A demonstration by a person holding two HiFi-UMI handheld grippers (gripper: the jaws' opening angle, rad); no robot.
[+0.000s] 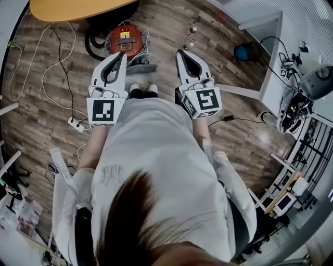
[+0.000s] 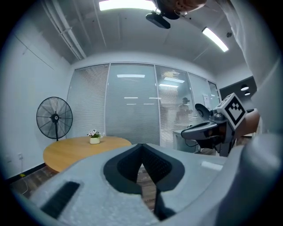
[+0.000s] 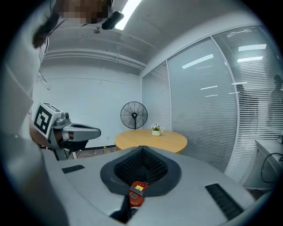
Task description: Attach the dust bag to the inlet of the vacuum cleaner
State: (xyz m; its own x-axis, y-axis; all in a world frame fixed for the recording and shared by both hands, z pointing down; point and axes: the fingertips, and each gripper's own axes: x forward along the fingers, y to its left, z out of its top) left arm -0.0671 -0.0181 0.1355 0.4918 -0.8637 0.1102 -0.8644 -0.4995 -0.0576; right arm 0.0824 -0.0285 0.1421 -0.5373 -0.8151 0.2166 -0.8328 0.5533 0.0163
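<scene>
Standing at upper centre: red vacuum cleaner (image 1: 125,41) on the floor (image 1: 166,21), beyond the left gripper (image 1: 123,54) and right gripper (image 1: 180,52), both closed and empty. Round table (image 1: 73,8) edges it above; cables (image 1: 52,62) to the left, open floor to the right.

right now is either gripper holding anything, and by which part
Nothing is held: left gripper and right gripper are shut and empty; the vacuum cleaner sits apart on the floor.

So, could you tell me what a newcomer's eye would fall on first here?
The left hand-held gripper and right hand-held gripper stand out first, held side by side in front of the person, both shut and empty. Just beyond them a red vacuum cleaner sits on the wooden floor, near a round wooden table.
</scene>
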